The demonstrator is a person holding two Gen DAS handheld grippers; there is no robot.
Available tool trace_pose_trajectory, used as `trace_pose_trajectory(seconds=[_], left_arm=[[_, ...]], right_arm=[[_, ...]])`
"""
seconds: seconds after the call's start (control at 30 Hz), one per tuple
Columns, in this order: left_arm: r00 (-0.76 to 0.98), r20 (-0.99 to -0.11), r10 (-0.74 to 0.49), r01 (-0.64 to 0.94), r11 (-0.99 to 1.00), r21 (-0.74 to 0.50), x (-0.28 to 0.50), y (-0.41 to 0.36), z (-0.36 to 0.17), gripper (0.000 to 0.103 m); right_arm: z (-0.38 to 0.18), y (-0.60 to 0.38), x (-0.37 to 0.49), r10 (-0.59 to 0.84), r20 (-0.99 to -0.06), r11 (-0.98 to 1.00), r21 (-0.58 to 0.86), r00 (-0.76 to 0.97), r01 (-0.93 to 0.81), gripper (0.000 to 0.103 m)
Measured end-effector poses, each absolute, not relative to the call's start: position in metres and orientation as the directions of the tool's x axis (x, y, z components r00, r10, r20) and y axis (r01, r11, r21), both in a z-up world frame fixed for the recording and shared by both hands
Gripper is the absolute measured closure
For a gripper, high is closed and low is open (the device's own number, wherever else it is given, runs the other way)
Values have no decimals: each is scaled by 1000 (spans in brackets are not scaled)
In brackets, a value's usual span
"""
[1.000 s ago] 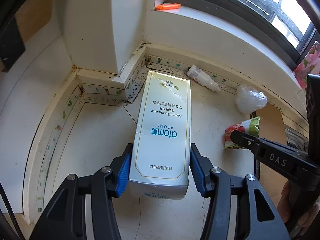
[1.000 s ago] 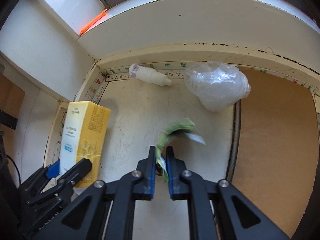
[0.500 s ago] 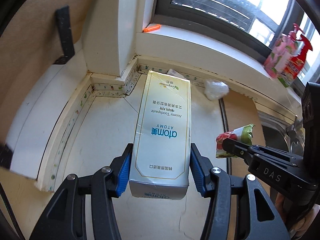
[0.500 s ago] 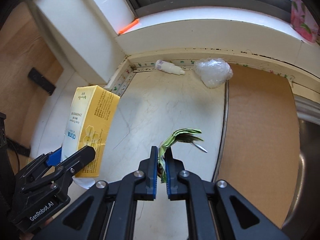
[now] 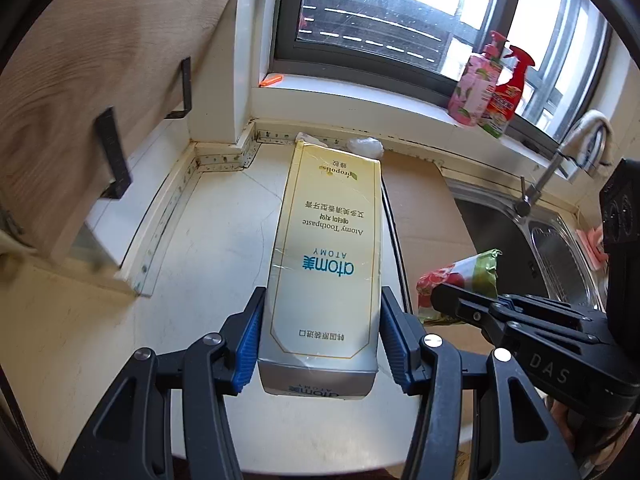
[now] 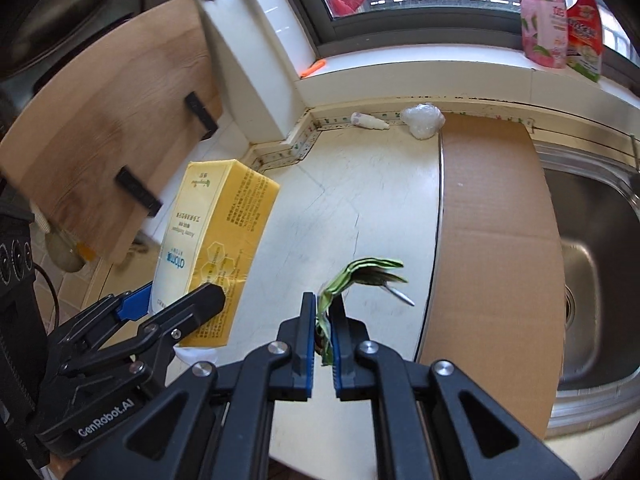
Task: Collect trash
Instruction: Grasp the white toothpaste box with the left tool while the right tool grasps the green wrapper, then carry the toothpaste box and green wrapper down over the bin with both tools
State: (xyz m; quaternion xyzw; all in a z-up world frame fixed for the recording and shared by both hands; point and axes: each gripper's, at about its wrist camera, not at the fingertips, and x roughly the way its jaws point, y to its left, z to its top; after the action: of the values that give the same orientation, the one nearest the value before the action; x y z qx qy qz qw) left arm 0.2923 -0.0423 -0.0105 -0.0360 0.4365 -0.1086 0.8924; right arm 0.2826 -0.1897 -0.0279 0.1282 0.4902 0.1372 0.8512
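Left wrist view: my left gripper (image 5: 320,334) was clamped about half open on the toothpaste box (image 5: 326,264), blue pads (image 5: 248,342) pressed on both long sides near its silver end. Box was off the counter (image 5: 200,304), pointing toward the window corner. To the right, my right gripper (image 5: 442,296) showed side-on with the snack wrapper (image 5: 460,280) sticking out of its tip.

Right wrist view: right gripper (image 6: 323,320) was squeezed nearly fully closed on the green wrapper (image 6: 360,276), thin film pinched between the pads, free end flaring up and right, clear of the counter (image 6: 360,200). Left gripper (image 6: 176,306) sat at lower left with the yellow box (image 6: 216,240) in its grip.

Left on the counter against the back wall: small white bottle (image 6: 370,121) lying on its side, crumpled clear plastic bag (image 6: 423,120) just right of it, touching the cardboard sheet (image 6: 492,240) edge. Steel sink (image 6: 592,264) was right of the cardboard. Pink pouch (image 6: 544,20) and red spray bottle (image 6: 585,28) stood on the sill.
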Motion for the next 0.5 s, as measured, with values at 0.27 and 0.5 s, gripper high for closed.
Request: trace_pose_trajectory(seconds=[0.27,0.5], left_arm=[[587,-758,-283,178,959,-219,201,-11,-16,51],[540,-778,-321,174,947,-270,132,17,-41,51]], right_arm=[[-20,-165,185,363,-786,927,361,501,-105,97],[-38,-145,117,355,-804,930,357,477,-89,97]])
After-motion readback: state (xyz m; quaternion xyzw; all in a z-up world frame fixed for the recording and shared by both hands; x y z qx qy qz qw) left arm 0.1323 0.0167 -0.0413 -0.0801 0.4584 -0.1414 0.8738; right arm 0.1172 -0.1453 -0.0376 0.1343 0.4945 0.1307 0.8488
